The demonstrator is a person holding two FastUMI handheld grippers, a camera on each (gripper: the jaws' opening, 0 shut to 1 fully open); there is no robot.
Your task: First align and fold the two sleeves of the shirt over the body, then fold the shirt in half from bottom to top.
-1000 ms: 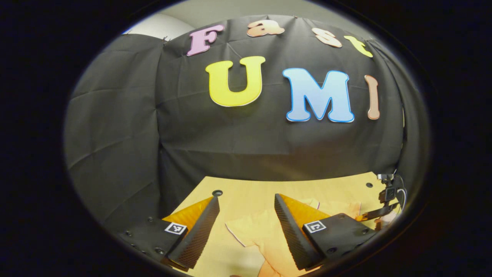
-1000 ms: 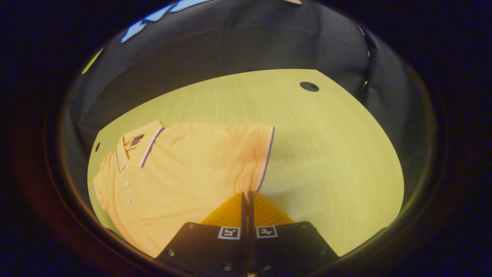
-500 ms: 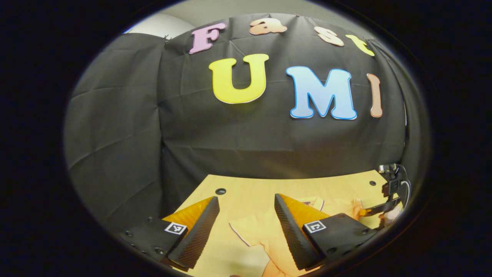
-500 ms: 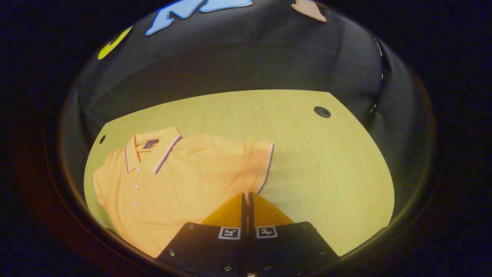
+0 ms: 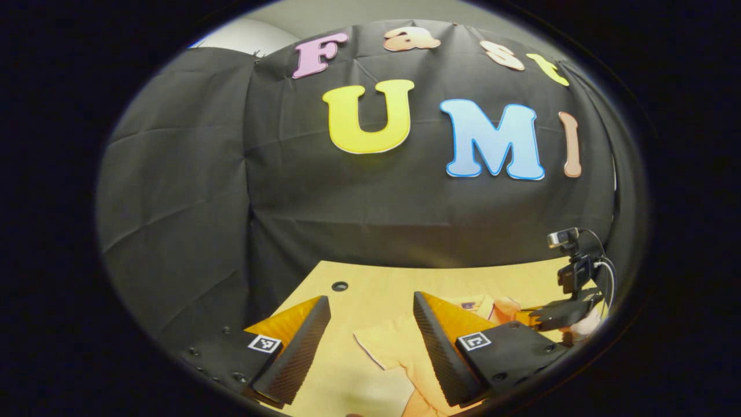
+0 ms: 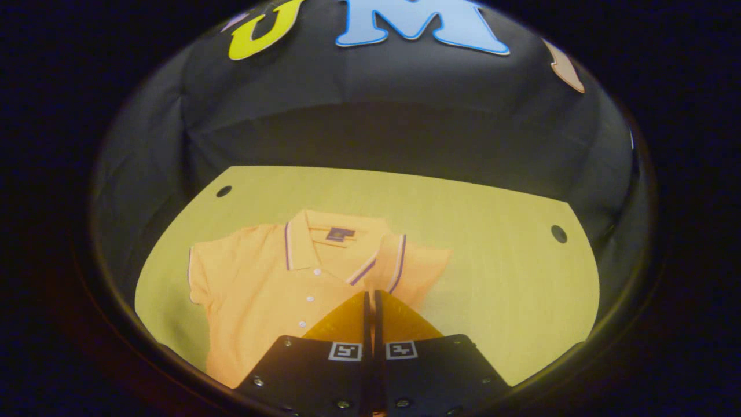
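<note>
The orange shirt point(image 6: 266, 295) lies face up on the table point(image 6: 492, 278) in the lower left and centre of the right gripper view, with its collar point(image 6: 338, 234) toward the top of the frame. The flat sleeve point(image 6: 202, 278) is spread out at the left of that frame. The lifted sleeve point(image 6: 425, 269) is drawn in beside the collar, and its striped hem runs down to the tips of the right gripper point(image 6: 370, 304). That gripper is closed to a thin slit. Judging by the hem meeting its tips, it is pinching the sleeve edge.

The left gripper point(image 5: 370, 324) is spread wide and holds nothing. It sits above the table at the bottom of its own view, with the flat sleeve showing between its fingers.

The step in hand looks like folding the lifted sleeve over the body. To do it well:

- Carry the hem low and level so the cloth lays down without a roll.
- Bring the fold line straight along the side of the body, parallel to the row of buttons.
- Let go only once the hem rests flat below the collar.

The thin knit may drag the shoulder along, so the pull should stay gentle. The wide gripper is well placed to take the flat sleeve for a matching fold.
</note>
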